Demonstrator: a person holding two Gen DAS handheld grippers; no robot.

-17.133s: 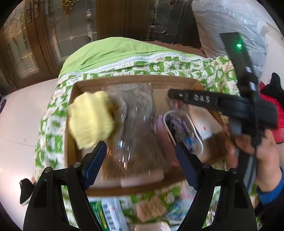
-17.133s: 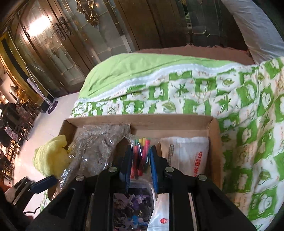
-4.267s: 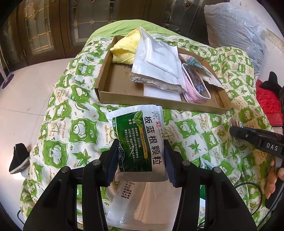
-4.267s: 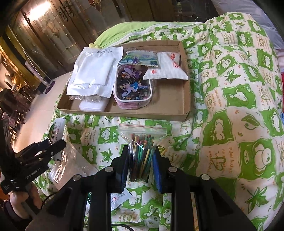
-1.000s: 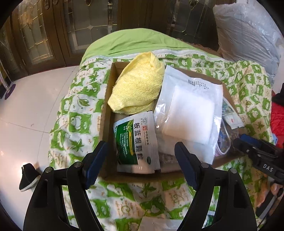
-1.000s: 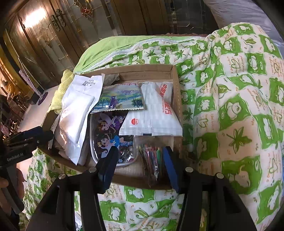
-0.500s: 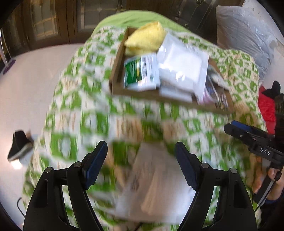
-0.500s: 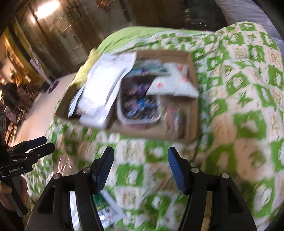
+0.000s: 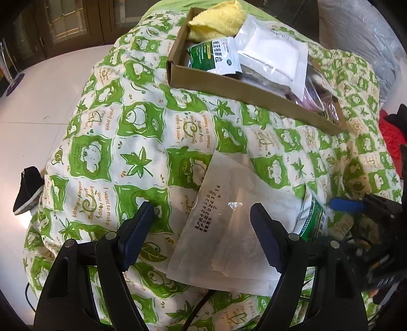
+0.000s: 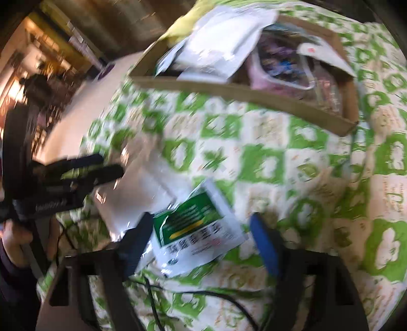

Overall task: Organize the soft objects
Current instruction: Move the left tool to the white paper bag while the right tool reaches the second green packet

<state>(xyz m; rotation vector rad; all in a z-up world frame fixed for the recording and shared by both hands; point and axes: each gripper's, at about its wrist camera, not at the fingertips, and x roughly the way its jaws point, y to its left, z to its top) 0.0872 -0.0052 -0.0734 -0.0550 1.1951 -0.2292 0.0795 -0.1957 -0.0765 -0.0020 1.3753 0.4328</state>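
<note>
- Green-and-white quilt (image 9: 142, 142) covers the bed, and the box (image 9: 244, 94) sits on it at the far end, already holding a yellow towel (image 9: 216, 20), a green packet (image 9: 216, 56) and a white pouch (image 9: 272, 53).
- Your left gripper (image 9: 201, 231) hangs over the clear bag (image 9: 229, 226) lying on the quilt; its jaws stand wide apart, and I cannot tell whether they touch the bag.
- Your right gripper (image 10: 201, 239) straddles a second green sachet (image 10: 195, 229) just beside that bag; its jaws have just been opening, the sachet lies between them unpinched, though this view is blurred.
- You seem to be at the pick-up step for the last two loose items, both well apart from the box.
- Next, lower each gripper, close on an edge of its item, then carry it to the box.
- Slippery film may slide, so bite well in.
</note>
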